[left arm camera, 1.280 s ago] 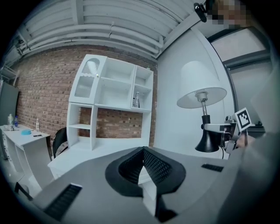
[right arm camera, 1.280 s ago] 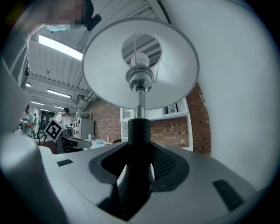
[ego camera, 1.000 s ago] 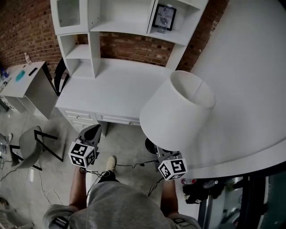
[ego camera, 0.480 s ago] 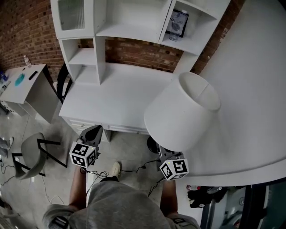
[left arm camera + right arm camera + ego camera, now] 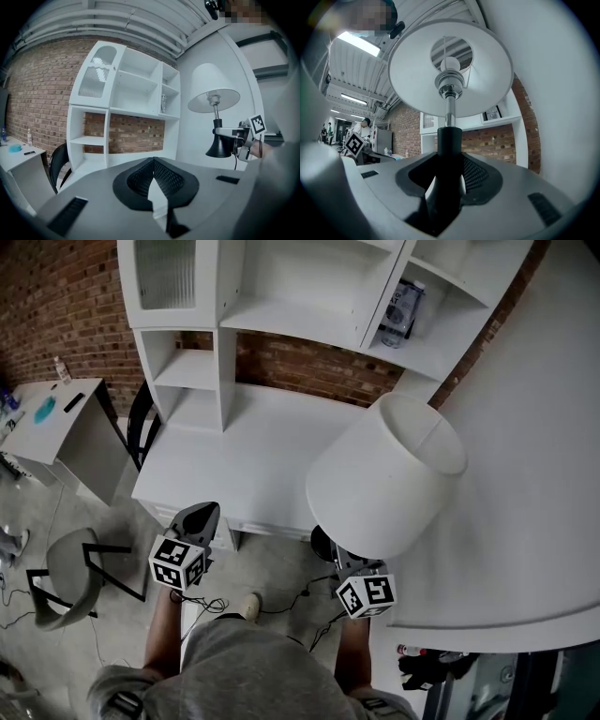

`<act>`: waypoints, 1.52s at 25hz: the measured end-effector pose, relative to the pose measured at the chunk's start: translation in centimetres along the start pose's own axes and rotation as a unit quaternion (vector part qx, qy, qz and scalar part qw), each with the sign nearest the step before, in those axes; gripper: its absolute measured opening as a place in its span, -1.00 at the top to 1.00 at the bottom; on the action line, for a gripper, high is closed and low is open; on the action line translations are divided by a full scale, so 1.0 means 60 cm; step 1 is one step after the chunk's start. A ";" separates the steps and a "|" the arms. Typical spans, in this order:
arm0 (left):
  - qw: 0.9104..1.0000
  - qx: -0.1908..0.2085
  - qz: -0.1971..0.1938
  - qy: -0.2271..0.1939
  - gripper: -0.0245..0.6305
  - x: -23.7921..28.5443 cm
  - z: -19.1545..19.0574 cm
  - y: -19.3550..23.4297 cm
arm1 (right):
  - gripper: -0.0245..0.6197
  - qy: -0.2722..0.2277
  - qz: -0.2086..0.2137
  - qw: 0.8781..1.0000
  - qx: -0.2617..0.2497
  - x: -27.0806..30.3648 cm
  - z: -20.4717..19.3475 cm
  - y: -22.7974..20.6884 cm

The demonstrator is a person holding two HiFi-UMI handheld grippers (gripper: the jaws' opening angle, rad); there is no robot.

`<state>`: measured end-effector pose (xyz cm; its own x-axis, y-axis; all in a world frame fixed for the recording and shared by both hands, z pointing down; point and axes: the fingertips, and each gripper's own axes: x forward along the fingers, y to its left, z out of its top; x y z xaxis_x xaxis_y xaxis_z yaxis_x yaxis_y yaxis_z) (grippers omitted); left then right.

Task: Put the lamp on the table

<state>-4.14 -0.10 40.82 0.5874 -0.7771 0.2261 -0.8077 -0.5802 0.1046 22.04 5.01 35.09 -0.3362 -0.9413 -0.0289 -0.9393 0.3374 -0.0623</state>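
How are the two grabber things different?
The right gripper is clamped on the lamp by its black stem. The left gripper holds nothing, jaws together. The right gripper sits tucked under the lampshade; the left gripper is out in the open. Both carry a marker cube.

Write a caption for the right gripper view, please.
Right gripper holding a lamp by its black stem, white shade overhead.

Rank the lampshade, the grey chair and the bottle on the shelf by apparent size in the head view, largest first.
1. Lampshade: largest by far, though it is also nearest the camera.
2. Grey chair: clearly smaller.
3. Bottle: smallest.
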 end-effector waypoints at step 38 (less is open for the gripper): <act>0.986 -0.059 0.152 0.016 0.91 0.104 -0.010 0.270 | 0.39 0.027 0.174 0.984 0.018 0.427 -0.079 0.041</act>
<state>-13.60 -14.21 44.53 0.3161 -0.9017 0.2951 -0.9478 -0.2867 0.1393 10.77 -18.30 38.94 -0.6416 -0.7671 -0.0020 -0.7635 0.6389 -0.0941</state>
